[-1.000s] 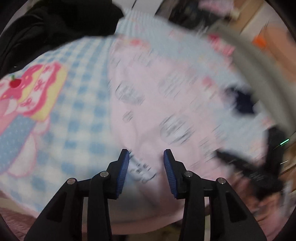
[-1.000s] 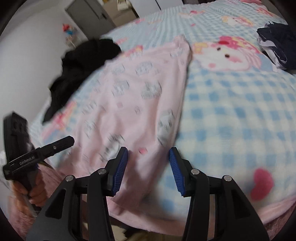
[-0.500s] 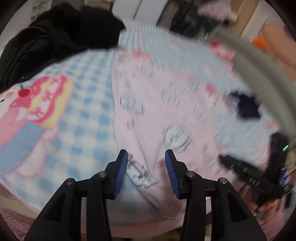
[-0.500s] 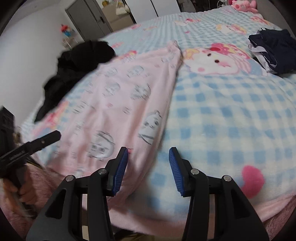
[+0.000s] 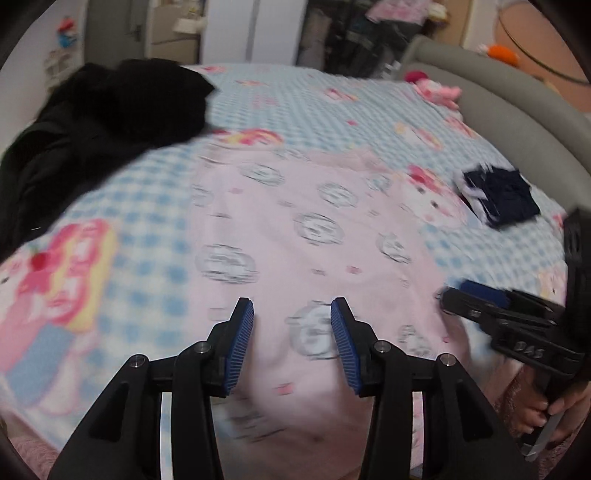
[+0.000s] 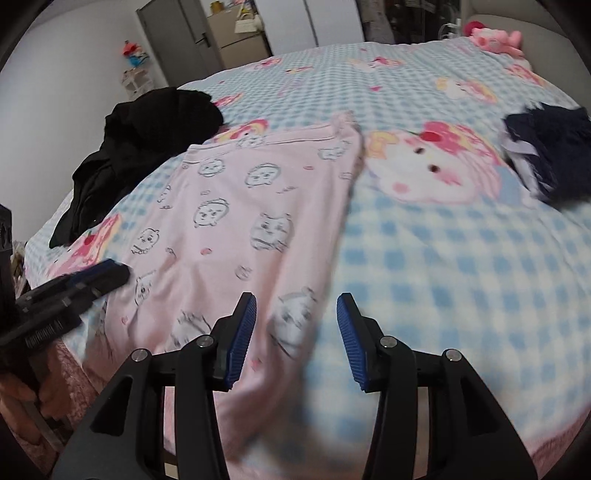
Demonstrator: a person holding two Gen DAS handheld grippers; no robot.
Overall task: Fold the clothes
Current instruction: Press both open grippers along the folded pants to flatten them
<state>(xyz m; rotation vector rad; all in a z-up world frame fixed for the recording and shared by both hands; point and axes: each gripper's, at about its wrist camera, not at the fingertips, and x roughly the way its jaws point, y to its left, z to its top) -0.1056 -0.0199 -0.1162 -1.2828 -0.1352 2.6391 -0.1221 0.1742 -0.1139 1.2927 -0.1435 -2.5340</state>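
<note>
A pink garment point(image 6: 255, 206) printed with grey cartoon faces lies spread flat on the blue-checked bed, its near end hanging over the front edge. It also shows in the left wrist view point(image 5: 306, 236). My left gripper point(image 5: 292, 343) is open and empty, above the garment's near end. My right gripper point(image 6: 295, 339) is open and empty, above the garment's near right edge. Each gripper appears in the other's view: the right gripper point(image 5: 480, 299) at the right, the left gripper point(image 6: 85, 280) at the left.
A heap of black clothes point(image 6: 147, 144) lies at the bed's left, also in the left wrist view point(image 5: 103, 122). A folded navy garment point(image 6: 550, 151) sits at the right. A pink plush toy point(image 6: 495, 35) lies at the far end by the grey headboard point(image 5: 517, 107). The bedspread point(image 6: 461, 266) carries cartoon prints.
Both grippers have drawn back and tilted up from the garment's near end, so more of the bed and room shows. Both stayed open. The garment lies flatter.
</note>
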